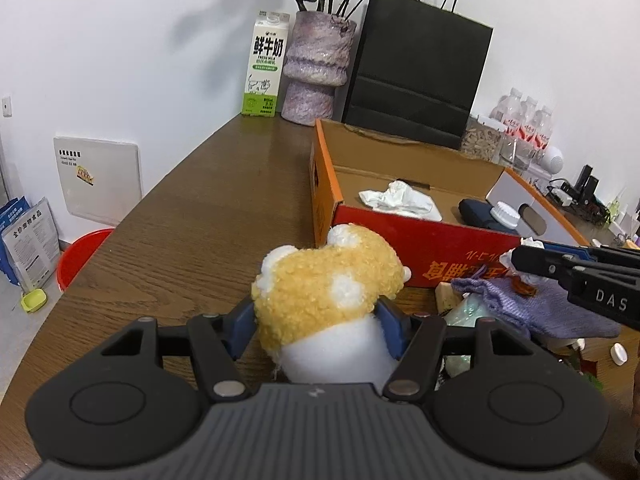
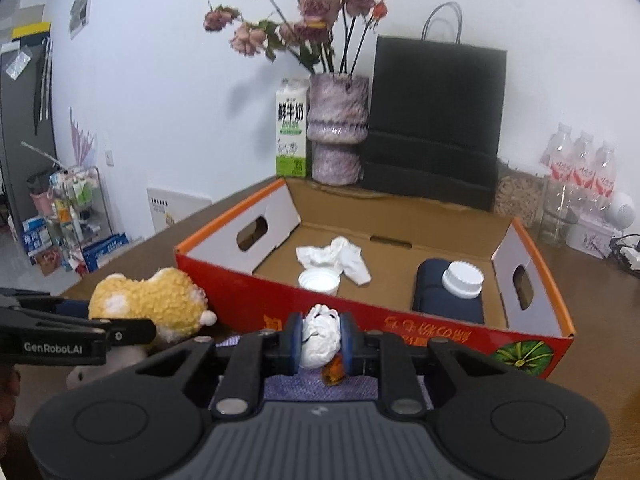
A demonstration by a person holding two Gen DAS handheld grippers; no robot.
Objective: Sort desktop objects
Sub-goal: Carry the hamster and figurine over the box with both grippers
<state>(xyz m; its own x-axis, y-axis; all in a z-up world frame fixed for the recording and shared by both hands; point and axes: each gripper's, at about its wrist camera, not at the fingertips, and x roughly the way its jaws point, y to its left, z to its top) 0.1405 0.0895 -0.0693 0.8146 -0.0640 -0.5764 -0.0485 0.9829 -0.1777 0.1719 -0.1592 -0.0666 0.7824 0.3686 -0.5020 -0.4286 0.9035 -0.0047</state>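
My left gripper [image 1: 320,320] is shut on a yellow and white plush toy [image 1: 328,280], held just in front of the red and orange cardboard box [image 1: 400,256]. The toy also shows in the right wrist view [image 2: 160,304]. My right gripper [image 2: 320,340] is shut on a crumpled white paper ball [image 2: 320,336], with a small orange-brown scrap [image 2: 334,374] hanging under it, above a purple knitted cloth [image 2: 320,390] before the box [image 2: 400,324]. In the box lie a white crumpled tissue [image 2: 340,256], a white lid [image 2: 318,282] and a dark case [image 2: 440,300] with a white cap [image 2: 462,278].
At the back of the wooden table [image 1: 180,220] stand a milk carton [image 1: 264,68], a purple vase with dried flowers [image 1: 316,68] and a black paper bag [image 1: 420,72]. Water bottles [image 2: 580,168] and jars stand at the right. A red bucket [image 1: 80,256] stands on the floor at the left.
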